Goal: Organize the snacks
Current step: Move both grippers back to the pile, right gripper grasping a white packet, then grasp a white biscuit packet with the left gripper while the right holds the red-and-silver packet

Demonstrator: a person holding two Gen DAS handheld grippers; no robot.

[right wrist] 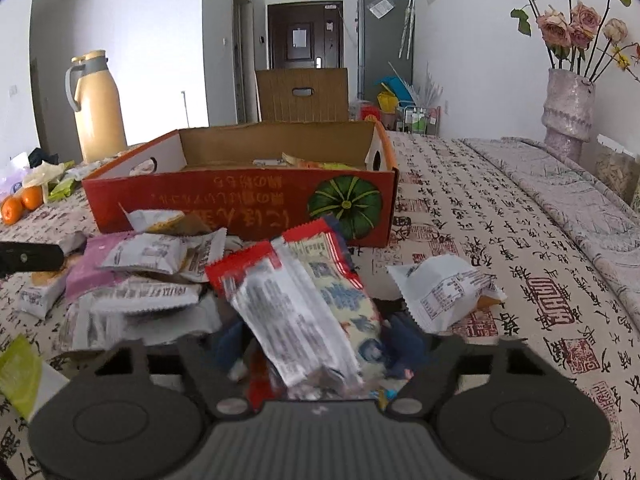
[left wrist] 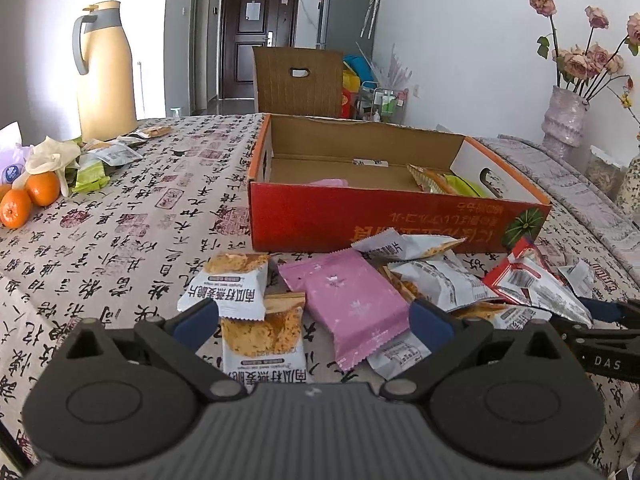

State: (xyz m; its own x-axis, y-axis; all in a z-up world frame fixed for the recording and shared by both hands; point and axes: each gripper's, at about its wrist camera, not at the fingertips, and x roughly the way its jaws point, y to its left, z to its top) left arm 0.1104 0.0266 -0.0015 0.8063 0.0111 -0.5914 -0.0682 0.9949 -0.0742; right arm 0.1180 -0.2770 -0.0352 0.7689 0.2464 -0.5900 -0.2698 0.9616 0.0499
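A heap of snack packets lies on the patterned tablecloth in front of an open red cardboard box. My left gripper is open and low over the heap, with a pink packet and a white oat-crisp packet lying between its blue pads. My right gripper is shut on two red-edged packets, which stand tilted up between its pads. In the left wrist view they show as the red packet at the heap's right end. The box holds a pink packet, an orange one and a green one.
A yellow thermos jug, oranges and more wrappers sit at the far left. A vase of dried roses stands at the far right. One white packet lies apart on the right. A chair back rises behind the box.
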